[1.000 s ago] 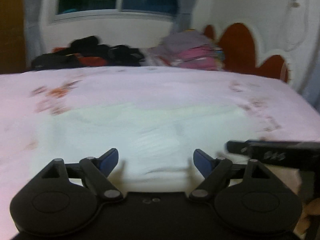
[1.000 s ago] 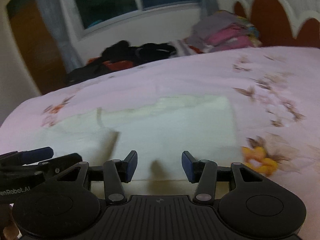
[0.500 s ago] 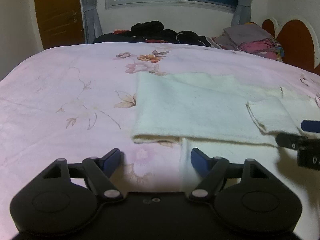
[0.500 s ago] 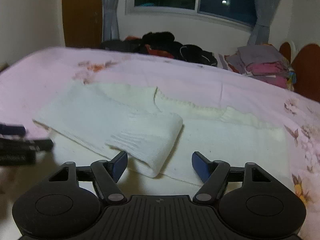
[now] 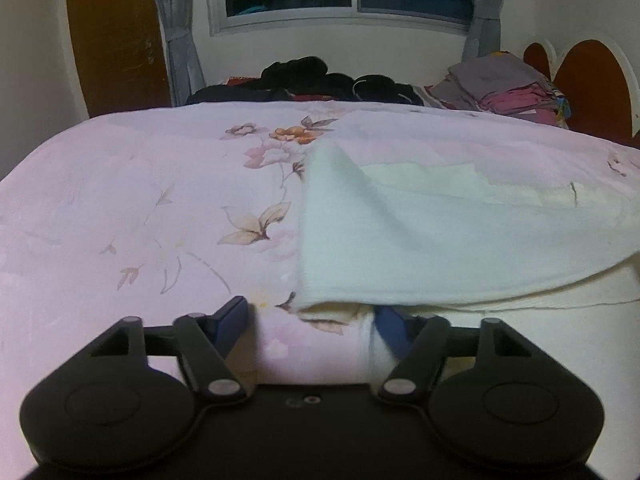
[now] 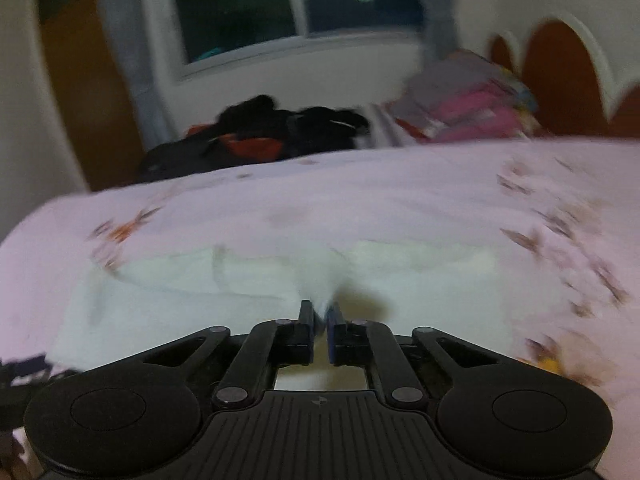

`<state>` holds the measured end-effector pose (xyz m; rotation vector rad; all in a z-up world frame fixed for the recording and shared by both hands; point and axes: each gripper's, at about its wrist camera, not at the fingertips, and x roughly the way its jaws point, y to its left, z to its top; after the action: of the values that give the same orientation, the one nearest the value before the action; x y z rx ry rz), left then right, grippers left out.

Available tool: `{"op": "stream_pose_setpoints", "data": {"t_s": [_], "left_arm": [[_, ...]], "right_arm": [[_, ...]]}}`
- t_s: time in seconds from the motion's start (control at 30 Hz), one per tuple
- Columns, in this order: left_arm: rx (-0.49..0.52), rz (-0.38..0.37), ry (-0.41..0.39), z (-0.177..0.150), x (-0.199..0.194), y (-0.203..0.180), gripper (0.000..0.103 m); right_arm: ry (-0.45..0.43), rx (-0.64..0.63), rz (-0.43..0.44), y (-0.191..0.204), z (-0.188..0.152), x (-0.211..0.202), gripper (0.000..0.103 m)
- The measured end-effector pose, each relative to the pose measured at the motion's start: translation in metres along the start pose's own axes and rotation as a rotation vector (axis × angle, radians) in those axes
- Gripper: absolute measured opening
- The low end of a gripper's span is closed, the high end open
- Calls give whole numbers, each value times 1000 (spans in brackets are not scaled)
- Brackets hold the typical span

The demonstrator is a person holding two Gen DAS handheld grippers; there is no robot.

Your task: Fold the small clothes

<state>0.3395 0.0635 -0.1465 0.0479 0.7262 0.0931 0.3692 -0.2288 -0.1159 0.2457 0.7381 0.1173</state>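
Observation:
A cream knitted garment [image 5: 440, 236] lies on the pink floral bed sheet [image 5: 140, 208], its near part folded over and lifted toward the right. My left gripper [image 5: 310, 318] is open at the garment's near left corner; its right finger [image 5: 390, 326] sits under the cloth edge. In the right wrist view the same garment [image 6: 180, 296] lies spread out, blurred. My right gripper [image 6: 319, 316] is shut on a raised pinch of the garment's cloth.
At the far edge of the bed lie a heap of dark clothes [image 5: 316, 80] and a stack of folded pink and grey clothes [image 5: 504, 88]. A red headboard [image 5: 584, 84] stands at the right. A wooden door [image 5: 116, 36] is at the far left.
My right gripper has shut on the garment and lifted a fold of it. My left gripper moved right, up to the garment's corner. The folded sleeve seen earlier is out of sight.

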Motion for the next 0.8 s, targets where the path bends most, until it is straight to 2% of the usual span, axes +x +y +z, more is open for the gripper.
{"op": "stream_pose_setpoints", "data": {"t_s": [0.07, 0.13, 0.3, 0.43, 0.53, 0.63, 0.7, 0.73, 0.77, 0.8], "left_arm": [[20, -21, -23, 0, -3, -4, 41], [49, -37, -41, 0, -6, -11, 25], [110, -23, -79, 0, -14, -21, 4], [147, -1, -51, -5, -10, -19, 4], [146, -28, -54, -5, -17, -20, 4], [148, -27, -43, -2, -17, -20, 7], [106, -40, -25, 0, -20, -14, 11], [83, -46, -20, 2, -22, -10, 14], [68, -47, -20, 4, -23, -6, 17], [55, -50, -24, 6, -26, -3, 18]], "right_arm": [[35, 49, -15, -18, -2, 2, 5], [61, 76, -31, -31, -8, 4, 5], [64, 93, -81, -45, -15, 3, 5], [68, 93, -131, -52, -20, 0, 5], [56, 97, -169, -60, -21, -5, 5], [60, 168, -96, -70, -18, -7, 6], [46, 200, -92, -74, -15, -10, 10], [33, 197, -89, -74, -13, -12, 29], [21, 191, -91, -74, -11, -12, 60], [4, 183, -97, -72, -10, -13, 71]]}}
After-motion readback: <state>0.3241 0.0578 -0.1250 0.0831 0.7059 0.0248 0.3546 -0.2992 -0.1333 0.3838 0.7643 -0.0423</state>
